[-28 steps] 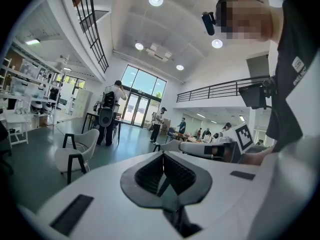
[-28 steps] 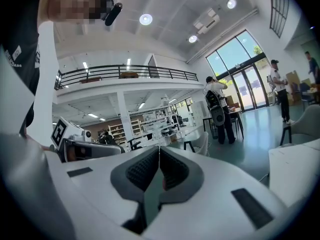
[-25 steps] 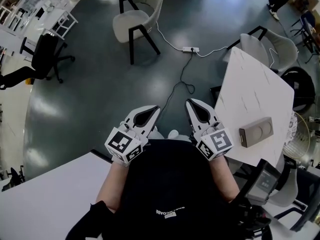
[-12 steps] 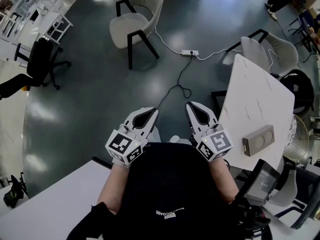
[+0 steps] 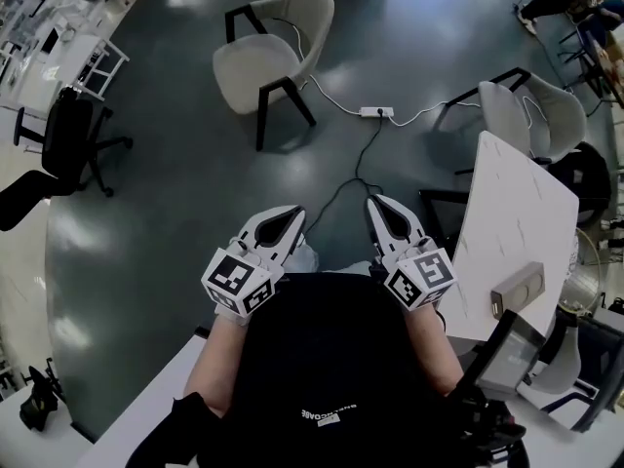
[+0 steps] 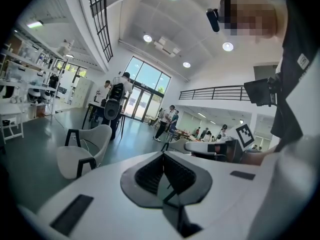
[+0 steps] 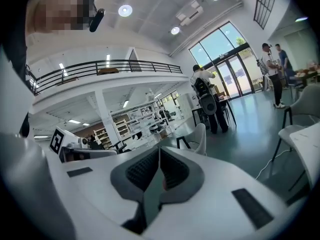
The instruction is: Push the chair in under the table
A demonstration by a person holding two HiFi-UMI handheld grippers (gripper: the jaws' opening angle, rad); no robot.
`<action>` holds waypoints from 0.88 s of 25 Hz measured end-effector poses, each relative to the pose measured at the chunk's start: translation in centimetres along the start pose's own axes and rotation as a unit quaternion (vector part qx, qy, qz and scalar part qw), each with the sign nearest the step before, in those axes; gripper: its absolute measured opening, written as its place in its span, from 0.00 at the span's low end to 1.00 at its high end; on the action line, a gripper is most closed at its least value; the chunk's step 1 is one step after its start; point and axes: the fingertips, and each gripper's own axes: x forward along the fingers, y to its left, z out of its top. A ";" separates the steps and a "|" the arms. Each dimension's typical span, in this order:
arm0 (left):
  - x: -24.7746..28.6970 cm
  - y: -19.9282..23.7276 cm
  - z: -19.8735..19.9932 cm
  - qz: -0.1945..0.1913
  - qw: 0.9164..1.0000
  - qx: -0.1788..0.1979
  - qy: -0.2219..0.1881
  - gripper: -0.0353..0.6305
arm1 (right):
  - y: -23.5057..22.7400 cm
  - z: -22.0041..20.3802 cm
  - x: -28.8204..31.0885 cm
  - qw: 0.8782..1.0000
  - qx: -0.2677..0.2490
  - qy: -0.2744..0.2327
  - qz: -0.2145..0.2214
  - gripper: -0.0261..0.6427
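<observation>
Both tools are closed and hold nothing: the left gripper (image 5: 289,218) and the right gripper (image 5: 380,208) have their jaws pressed together with only air in front, as each gripper view shows, and they sit side by side before my body, pointing forward over the floor; compared with a second ago their posture in the head view is almost the same, but the room around them has shifted; the white desk that filled the lower left corner has slid nearly out of sight, the table (image 5: 517,222) has moved further to the right edge and looks narrower, and the chair (image 5: 268,57) at the top is a little lower and larger in the picture; I read this as the person walking away from the desk and toward that chair, so the task is only in its approach; the chair stands free on the floor, well apart from the table, with a power strip (image 5: 376,112) and its cable (image 5: 361,159) lying between them; nothing touches the chair yet; a second chair (image 5: 531,105) stands at the far end of the table, so I cannot be fully sure which one is meant.
</observation>
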 end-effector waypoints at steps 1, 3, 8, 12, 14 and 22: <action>-0.1 1.4 0.3 0.000 1.000 -0.002 0.001 0.06 | 0.1 0.1 1.2 1.000 0.003 0.000 -0.003 0.06; -0.4 3.7 0.7 -0.001 1.000 -0.007 0.005 0.06 | 0.3 0.4 3.1 1.000 0.008 -0.002 -0.010 0.06; 0.2 7.8 1.5 -0.003 1.000 -0.014 0.013 0.06 | -0.5 1.3 6.5 1.000 0.009 0.004 -0.027 0.06; 1.9 10.2 2.4 -0.003 0.999 -0.028 0.016 0.06 | -2.1 2.2 8.9 0.999 0.012 0.012 -0.035 0.06; 3.3 10.9 2.7 -0.004 0.999 -0.035 0.018 0.06 | -3.3 2.7 10.0 0.999 0.015 0.016 -0.037 0.06; 11.4 14.6 5.2 -0.001 0.999 -0.040 0.021 0.06 | -10.1 5.3 15.5 0.999 0.007 0.027 -0.027 0.06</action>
